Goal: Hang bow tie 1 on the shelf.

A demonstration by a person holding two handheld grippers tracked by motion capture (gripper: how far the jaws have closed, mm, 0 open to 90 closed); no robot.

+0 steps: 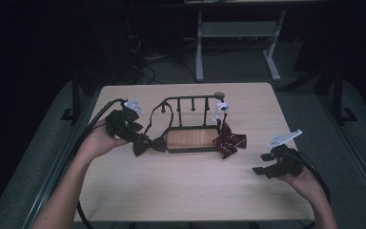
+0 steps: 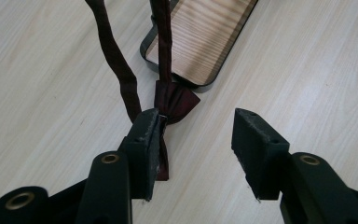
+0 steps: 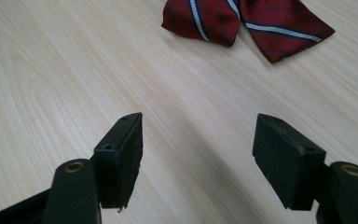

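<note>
Left tongs (image 2: 196, 135) stand with jaws parted on the desk (image 1: 181, 191), one jaw touching the dark maroon fabric bow tie (image 2: 175, 100), which lies beside the left end of the black wire rack with a wooden base (image 1: 192, 139), its strap running up to the rack. Right tongs (image 3: 198, 149) gape wide, holding nothing, near the desk's right edge, short of the red striped bow tie (image 3: 247, 21).

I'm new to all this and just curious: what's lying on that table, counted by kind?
Bow ties: 2, a dark maroon one and a red striped one
Hanger stands with a wooden base: 1
Handheld grippers: 2, left gripper and right gripper
Total: 5
</note>
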